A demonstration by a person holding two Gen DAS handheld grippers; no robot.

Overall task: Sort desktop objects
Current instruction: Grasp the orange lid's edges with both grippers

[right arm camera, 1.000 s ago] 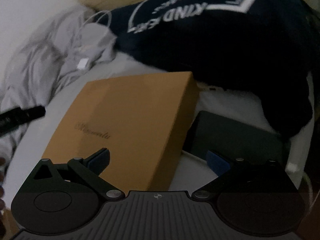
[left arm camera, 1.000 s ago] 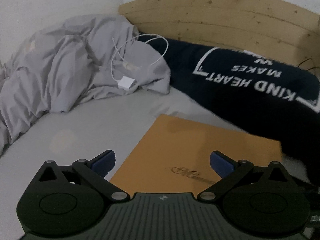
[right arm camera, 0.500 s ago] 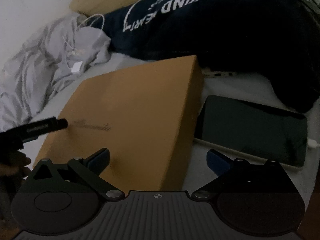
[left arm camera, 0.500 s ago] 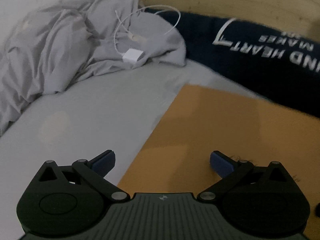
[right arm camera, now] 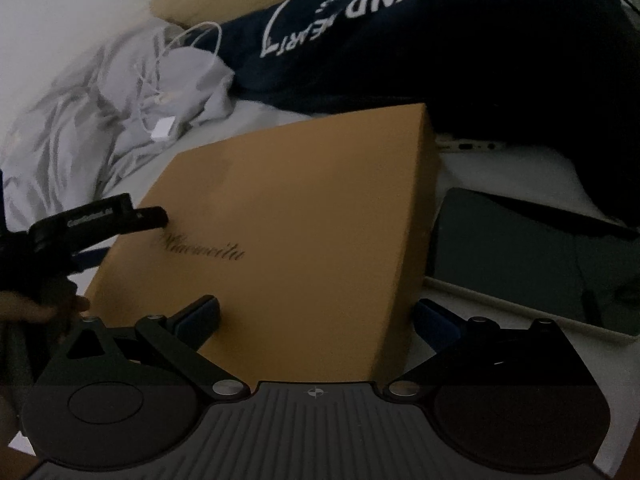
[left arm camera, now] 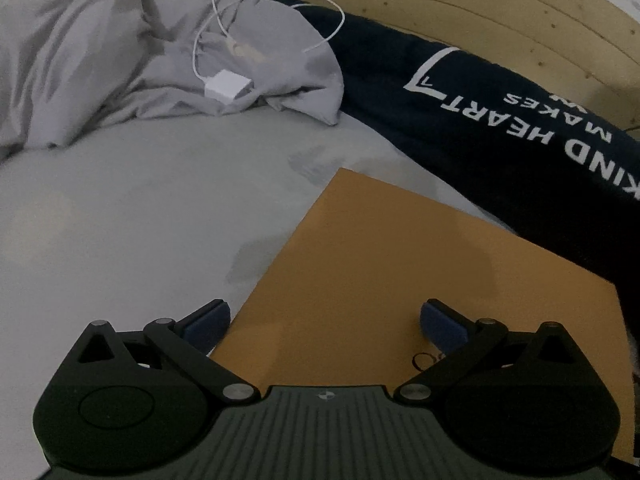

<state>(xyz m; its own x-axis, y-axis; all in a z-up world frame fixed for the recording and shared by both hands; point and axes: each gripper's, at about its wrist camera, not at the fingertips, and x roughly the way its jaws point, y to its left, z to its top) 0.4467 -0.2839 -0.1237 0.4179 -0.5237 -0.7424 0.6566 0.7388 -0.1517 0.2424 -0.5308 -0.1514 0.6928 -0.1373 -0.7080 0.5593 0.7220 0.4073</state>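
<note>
Both hand-held grippers have closed in on the tan box since 1 second ago, so it fills more of each view. Right hand-held gripper [right arm camera: 316,312] has its jaws apart and straddles the box's near right corner, 1 finger over the lid, the other just off its right side. Left hand-held gripper [left arm camera: 325,318], jaws also apart and empty, sits at the near left edge of the tan box [left arm camera: 420,280], which lies flat on the bed [left arm camera: 140,200], its long axis running far-right. A dark tablet [right arm camera: 532,256] lies just right of it. Farther off, a white charger [left arm camera: 228,90] rests on the grey blanket [left arm camera: 80,60].
</note>
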